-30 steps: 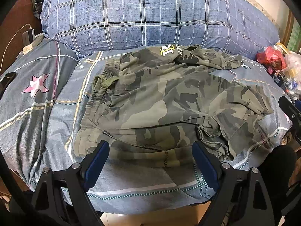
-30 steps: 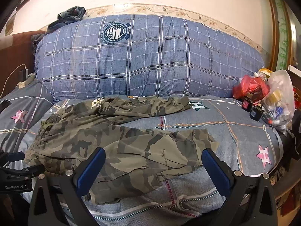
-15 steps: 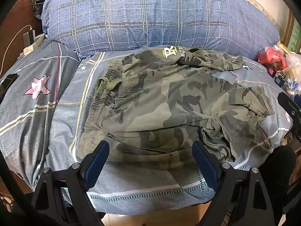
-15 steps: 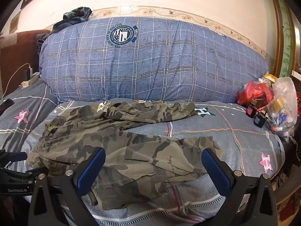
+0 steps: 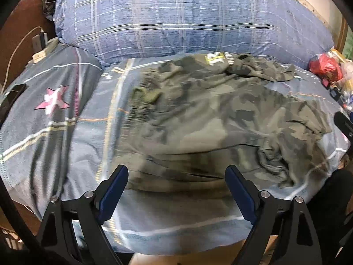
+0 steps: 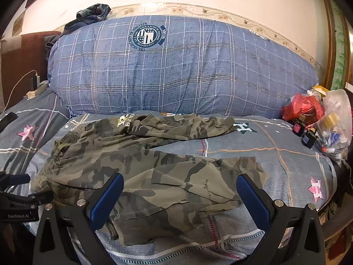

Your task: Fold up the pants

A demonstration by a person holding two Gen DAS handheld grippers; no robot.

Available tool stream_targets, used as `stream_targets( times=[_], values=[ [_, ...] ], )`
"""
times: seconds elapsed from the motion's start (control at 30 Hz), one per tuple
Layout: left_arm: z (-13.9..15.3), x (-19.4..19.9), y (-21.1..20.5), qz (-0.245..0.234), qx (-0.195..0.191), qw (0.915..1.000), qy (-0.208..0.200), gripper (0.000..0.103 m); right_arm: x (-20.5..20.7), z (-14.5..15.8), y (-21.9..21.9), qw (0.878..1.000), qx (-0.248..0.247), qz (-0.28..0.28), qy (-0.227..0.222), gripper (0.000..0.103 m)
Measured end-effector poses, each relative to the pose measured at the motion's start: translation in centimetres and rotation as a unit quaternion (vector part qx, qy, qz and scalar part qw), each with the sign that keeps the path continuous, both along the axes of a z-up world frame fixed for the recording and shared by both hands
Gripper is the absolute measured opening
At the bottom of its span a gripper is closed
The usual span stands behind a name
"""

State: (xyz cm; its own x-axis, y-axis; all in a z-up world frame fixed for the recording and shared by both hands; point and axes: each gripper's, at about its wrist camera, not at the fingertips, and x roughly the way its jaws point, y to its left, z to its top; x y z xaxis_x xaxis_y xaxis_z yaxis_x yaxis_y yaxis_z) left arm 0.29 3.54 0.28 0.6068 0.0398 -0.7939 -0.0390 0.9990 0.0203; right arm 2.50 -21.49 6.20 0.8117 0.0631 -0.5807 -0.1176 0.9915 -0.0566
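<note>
At the far left of the right wrist view a white cable [image 6: 16,86] runs down past the brown headboard [image 6: 19,59], and a dark phone [image 6: 7,119] lies on the star-printed sheet [image 6: 28,132] below it. The left gripper [image 5: 176,190] sits at the bottom of its own view, blue pads spread wide and holding nothing, its tips just over the near edge of the pants [image 5: 220,119]; the same tool shows as a black frame at the lower left edge of the right wrist view. The camouflage pants [image 6: 136,165] lie spread and rumpled across the middle of the bed, waistband toward the left, one leg stretched along the foot of the big plaid pillow [image 6: 183,66], the other leg bunched toward the lower centre. A dark garment [image 6: 92,15] is draped on the pillow's upper left corner. The right gripper [image 6: 179,198] fills the bottom centre of its view, jaws wide apart and empty, hovering over the nearer leg. At the right edge, a red bag [image 6: 304,108] and a clear bag of small items [image 6: 335,121] rest on the sheet, well apart from the pants.
</note>
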Motion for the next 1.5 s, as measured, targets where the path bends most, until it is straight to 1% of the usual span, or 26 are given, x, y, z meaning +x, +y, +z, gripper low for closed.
stream_targets(
  times=[0.07,0.17,0.23,0.27,0.33,0.4,0.47,0.53,0.63,0.73,0.8,0.83,0.9,1.0,1.03,1.1,1.13,1.17,1.2,1.23,1.27,1.3,1.37,1.43,1.5],
  values=[
    [0.0,0.2,1.5,0.014,0.01,0.9998,-0.001,0.09,0.5,-0.4,0.5,0.999,0.021,0.031,0.021,0.103],
    [-0.6,0.9,4.9,0.049,0.002,0.9988,0.003,0.09,1.9,-1.5,1.4,0.991,0.076,0.077,0.074,0.103],
    [-1.2,1.7,6.9,0.069,-0.004,0.9975,0.013,0.09,2.5,-2.2,2.3,0.988,0.087,0.088,0.093,0.103],
    [-1.5,2.3,7.8,0.081,-0.005,0.9965,0.019,0.09,3.0,-2.7,3.1,0.986,0.087,0.093,0.105,0.103],
    [-1.9,3.2,8.6,0.088,-0.005,0.9957,0.028,0.09,3.6,-3.7,4.4,0.985,0.08,0.101,0.118,0.103],
    [-2.4,4.8,8.9,0.083,-0.009,0.9957,0.04,0.09,4.4,-4.8,5.9,0.983,0.067,0.107,0.131,0.103],
    [-3.1,6.8,8.3,0.065,-0.015,0.9962,0.056,0.09,4.9,-5.5,7.1,0.983,0.051,0.112,0.138,0.103],
    [-3.0,8.4,7.6,0.046,-0.01,0.9974,0.055,0.09,5.5,-6.0,8.6,0.982,0.032,0.118,0.141,0.103],
    [-2.4,11.3,7.0,0.027,-0.012,0.9987,0.041,0.09,6.0,-6.1,9.6,0.982,0.02,0.124,0.143,0.103],
    [-2.9,14.3,6.9,0.022,-0.015,0.9984,0.051,0.09,6.7,-5.6,9.6,0.981,0.021,0.128,0.146,0.103],
    [-3.8,16.1,7.2,0.026,-0.023,0.9974,0.064,0.09,7.6,-4.7,8.8,0.98,0.023,0.133,0.143,0.103],
    [-4.2,17.1,7.4,0.028,-0.035,0.9963,0.073,0.09,8.2,-4.1,8.1,0.981,0.023,0.133,0.141,0.103],
    [-4.3,18.6,8.1,0.035,-0.049,0.9954,0.075,0.09,10.1,-2.5,5.8,0.984,0.017,0.124,0.128,0.103],
    [-3.9,21.0,8.6,0.047,-0.057,0.9948,0.069,0.09,14.0,-0.1,1.1,0.99,0.016,0.085,0.116,0.103],
    [-4.0,21.9,8.7,0.05,-0.064,0.994,0.074,0.09,16.2,0.6,-1.4,0.992,0.021,0.064,0.111,0.103],
    [-4.6,23.8,8.9,0.057,-0.072,0.9921,0.085,0.088,19.2,0.9,-4.5,0.992,0.026,0.034,0.122,0.103],
    [-4.8,24.2,8.8,0.057,-0.076,0.9914,0.09,0.083,21.6,0.7,-6.6,0.99,0.033,0.009,0.137,0.103],
    [-5.2,24.6,8.5,0.055,-0.083,0.99,0.1,0.08,22.7,0.4,-7.5,0.989,0.037,-0.001,0.143,0.103],
    [-5.6,25.0,8.4,0.053,-0.09,0.9886,0.108,0.075,24.4,-0.1,-9.0,0.987,0.044,-0.014,0.155,0.103],
    [-5.9,25.1,8.3,0.054,-0.097,0.9875,0.112,0.074,26.2,-0.9,-10.3,0.984,0.047,-0.028,0.168,0.103],
    [-5.9,25.0,8.2,0.057,-0.095,0.9885,0.102,0.074,27.3,-1.4,-11.0,0.982,0.047,-0.037,0.179,0.103],
    [-5.9,25.0,8.0,0.057,-0.09,0.9894,0.099,0.071,28.7,-2.1,-11.6,0.98,0.046,-0.044,0.191,0.103],
    [-5.6,24.8,7.3,0.047,-0.083,0.9916,0.087,0.058,30.8,-3.1,-12.5,0.975,0.049,-0.055,0.209,0.103],
    [-5.2,24.7,6.6,0.045,-0.062,0.9941,0.077,0.05,32.6,-3.9,-13.1,0.971,0.057,-0.061,0.223,0.103],
    [-4.9,24.5,6.4,0.043,-0.042,0.9961,0.064,0.045,34.2,-4.5,-13.2,0.97,0.059,-0.067,0.227,0.103]
  ],
)
